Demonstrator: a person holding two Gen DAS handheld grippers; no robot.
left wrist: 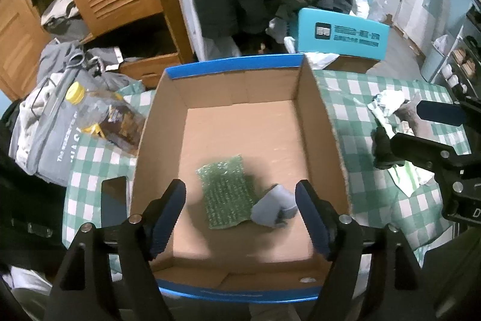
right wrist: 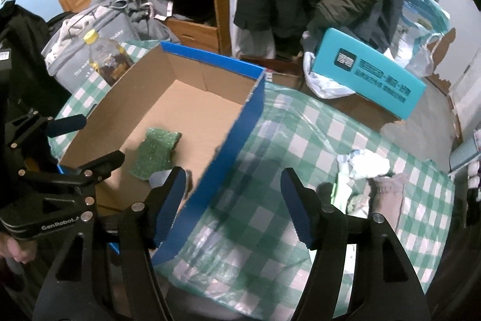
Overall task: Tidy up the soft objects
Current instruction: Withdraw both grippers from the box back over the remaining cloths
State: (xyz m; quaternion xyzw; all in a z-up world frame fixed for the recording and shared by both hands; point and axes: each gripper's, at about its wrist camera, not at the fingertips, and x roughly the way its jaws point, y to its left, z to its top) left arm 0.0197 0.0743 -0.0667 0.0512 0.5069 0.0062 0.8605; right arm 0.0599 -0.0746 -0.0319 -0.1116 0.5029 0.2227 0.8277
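Left gripper point(left wrist: 240, 212) over the box point(left wrist: 315, 122) floor, right gripper point(right wrist: 231, 203) outside its blue wall — both jaws spread, empty.

A box point(left wrist: 318, 116) stands on the table point(right wrist: 270, 140). In it, near its near wall, lies a sponge point(left wrist: 225, 194) with a sock point(left wrist: 275, 205) touching its right side. A bottle point(left wrist: 102, 116) lies left of the box. Right of it lie crumpled wrappers point(right wrist: 363, 163) and another sock point(right wrist: 387, 194).
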